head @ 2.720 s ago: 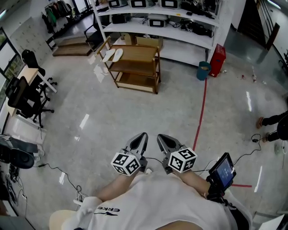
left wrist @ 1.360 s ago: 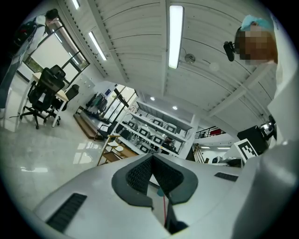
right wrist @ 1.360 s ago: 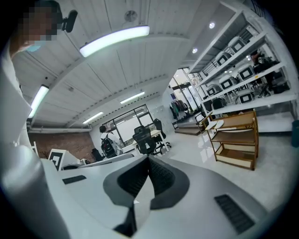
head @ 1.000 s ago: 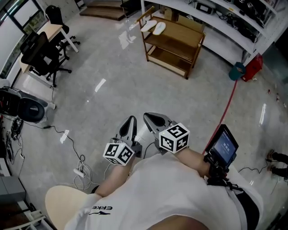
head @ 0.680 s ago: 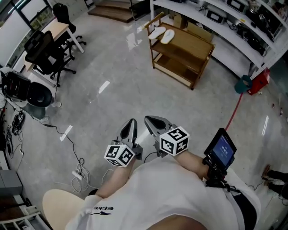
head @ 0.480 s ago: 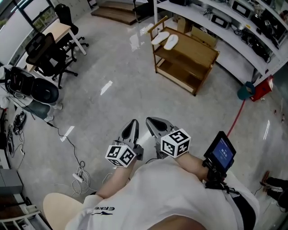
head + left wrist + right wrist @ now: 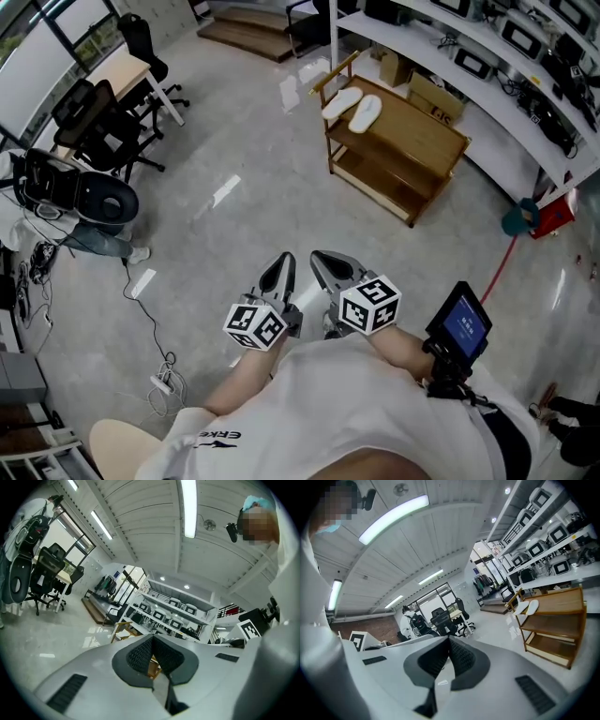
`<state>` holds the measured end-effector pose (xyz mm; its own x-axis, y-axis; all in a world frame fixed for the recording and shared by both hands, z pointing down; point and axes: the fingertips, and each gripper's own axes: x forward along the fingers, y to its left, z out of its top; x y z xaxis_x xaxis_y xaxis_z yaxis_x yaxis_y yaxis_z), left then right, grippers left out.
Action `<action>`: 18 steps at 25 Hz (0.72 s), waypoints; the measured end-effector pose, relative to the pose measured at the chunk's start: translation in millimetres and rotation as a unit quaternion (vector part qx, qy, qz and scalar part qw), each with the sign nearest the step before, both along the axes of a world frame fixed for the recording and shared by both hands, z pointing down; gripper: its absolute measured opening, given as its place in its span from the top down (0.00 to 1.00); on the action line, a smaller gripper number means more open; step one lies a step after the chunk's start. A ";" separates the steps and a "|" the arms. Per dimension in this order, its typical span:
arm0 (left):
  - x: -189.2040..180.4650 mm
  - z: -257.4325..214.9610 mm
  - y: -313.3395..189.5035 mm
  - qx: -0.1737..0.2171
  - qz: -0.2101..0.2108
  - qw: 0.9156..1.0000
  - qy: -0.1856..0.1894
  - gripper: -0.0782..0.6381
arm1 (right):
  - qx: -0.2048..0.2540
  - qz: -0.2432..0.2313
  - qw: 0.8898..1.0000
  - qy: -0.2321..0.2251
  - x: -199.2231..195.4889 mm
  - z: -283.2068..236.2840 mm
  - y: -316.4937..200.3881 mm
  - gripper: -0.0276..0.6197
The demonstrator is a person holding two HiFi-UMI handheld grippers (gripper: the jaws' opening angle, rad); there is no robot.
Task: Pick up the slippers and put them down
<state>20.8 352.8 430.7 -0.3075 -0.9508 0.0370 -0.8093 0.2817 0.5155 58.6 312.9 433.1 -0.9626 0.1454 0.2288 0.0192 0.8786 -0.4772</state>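
Two white slippers lie side by side on the top board of a wooden shelf cart, far ahead of me across the floor. The right gripper view shows the slippers on the cart at its right. In the left gripper view the cart peeks out just left of the jaws. My left gripper and right gripper are held side by side close to my body. Both are shut with nothing between the jaws, as also seen in the left gripper and right gripper views.
White shelving with equipment runs behind the cart. A blue bin and a red box stand to its right. Office chairs, a desk and a person with a black backpack are at the left. Cables cross the floor.
The cart with the slippers has come nearer and shifted right and down in the head view. Both grippers stay shut in front of my body.
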 end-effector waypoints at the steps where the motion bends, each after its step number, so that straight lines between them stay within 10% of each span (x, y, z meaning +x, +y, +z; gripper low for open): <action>1: -5.9 -2.1 -7.2 0.001 0.000 1.000 -0.003 0.89 | 0.001 -0.001 1.000 -0.001 -6.0 -1.3 -6.6 0.96; 18: -90.9 -0.1 -75.7 0.003 0.038 0.999 -0.005 0.89 | 0.004 0.043 0.999 -0.002 -86.6 2.0 -76.6 0.96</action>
<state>-70.1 277.1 430.6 -0.2346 -0.9717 0.0283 -0.8337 0.2161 0.5082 -28.0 236.3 435.2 -0.9723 0.0593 0.2262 -0.0557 0.8808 -0.4702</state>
